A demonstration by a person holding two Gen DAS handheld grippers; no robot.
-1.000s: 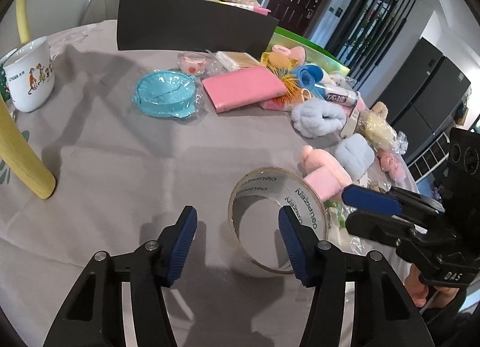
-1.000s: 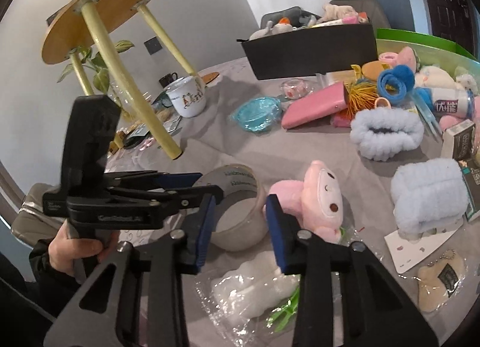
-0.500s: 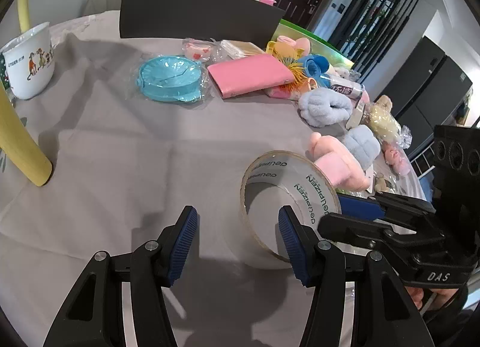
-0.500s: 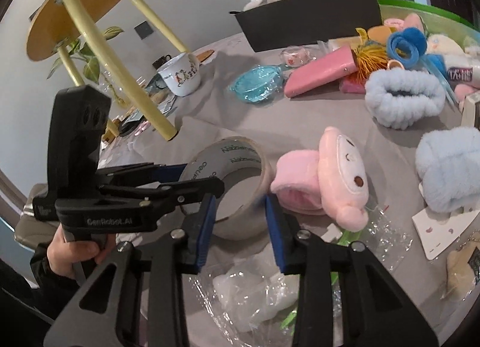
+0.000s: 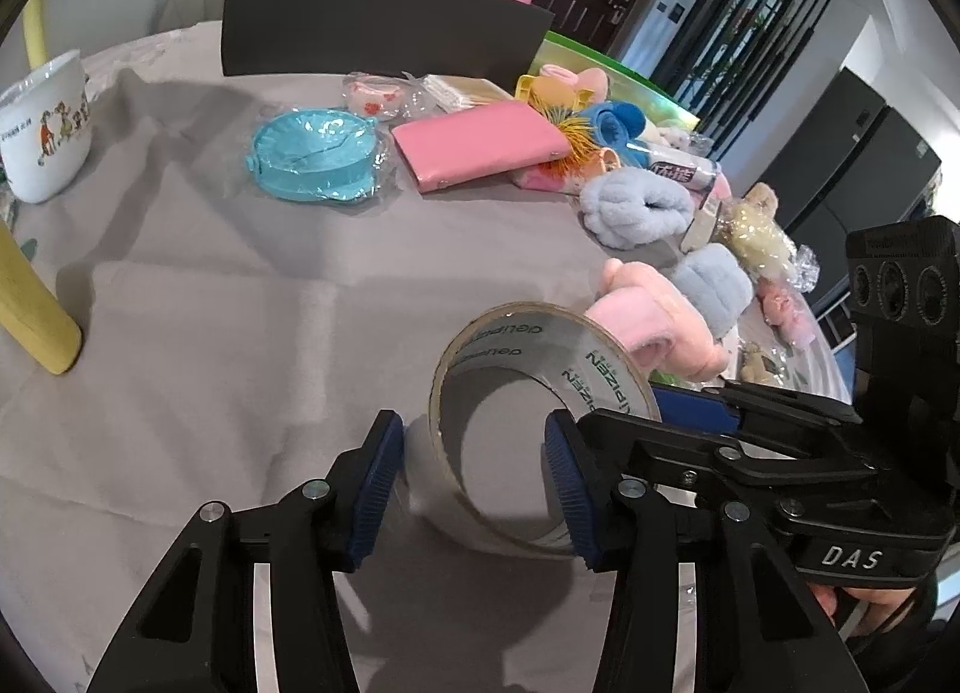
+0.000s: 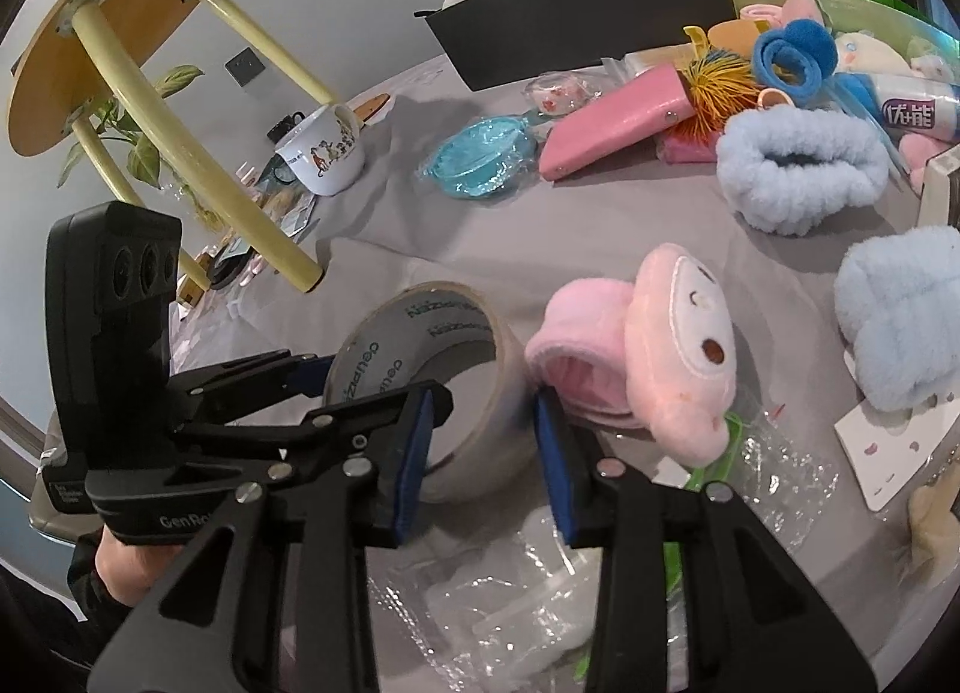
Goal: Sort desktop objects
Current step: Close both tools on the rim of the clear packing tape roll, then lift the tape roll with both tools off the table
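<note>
Both grippers close around one tape roll
We see the plush's face only from the right; left gripper has been narrowing, right gripper narrow; contact unclear.

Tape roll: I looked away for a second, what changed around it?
The left gripper has just been closing its jaws with the tape roll between them, one pad not yet touching. The right gripper moved in closer to the roll's other side. Pink plush and mug stayed put.
</note>
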